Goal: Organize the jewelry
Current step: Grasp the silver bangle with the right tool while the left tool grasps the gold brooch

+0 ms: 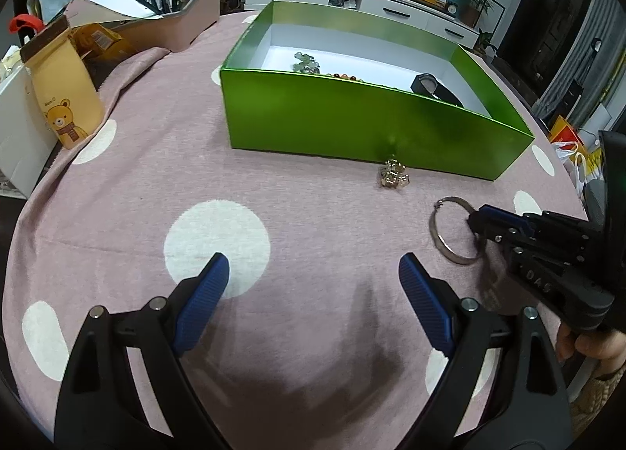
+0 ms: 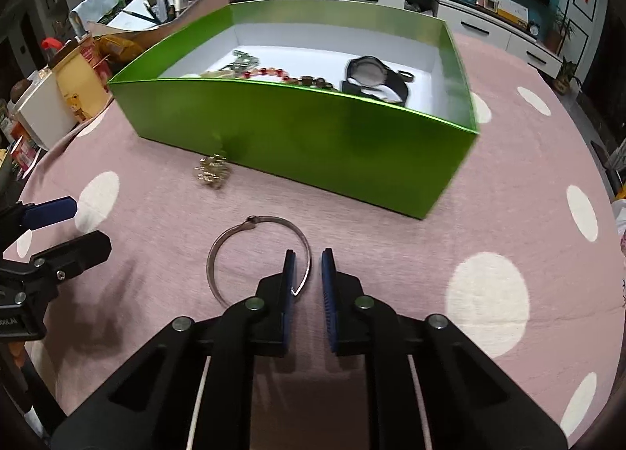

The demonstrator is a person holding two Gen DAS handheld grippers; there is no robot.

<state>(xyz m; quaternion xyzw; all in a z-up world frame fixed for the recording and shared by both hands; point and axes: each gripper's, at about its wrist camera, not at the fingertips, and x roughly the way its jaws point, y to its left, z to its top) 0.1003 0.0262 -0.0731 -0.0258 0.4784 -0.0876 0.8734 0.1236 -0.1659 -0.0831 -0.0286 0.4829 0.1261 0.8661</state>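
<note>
The right gripper [image 2: 306,272], narrowed, straddles the near rim of the silver bangle [image 2: 258,254] lying on the worktop [image 2: 489,215] before the green box [image 2: 313,137], apparently to pinch it, while the left gripper [image 1: 313,274] waits wide and empty.

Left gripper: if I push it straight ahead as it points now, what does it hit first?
Left gripper would probably cross bare cloth, then meet the green box near wall; the gold trinket sits slightly right.

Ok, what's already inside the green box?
Inside the green box: greenish beads at left, a red-brown bead string in the middle, a black watch at right. The near wall hides the floor closest to the grippers.
</note>
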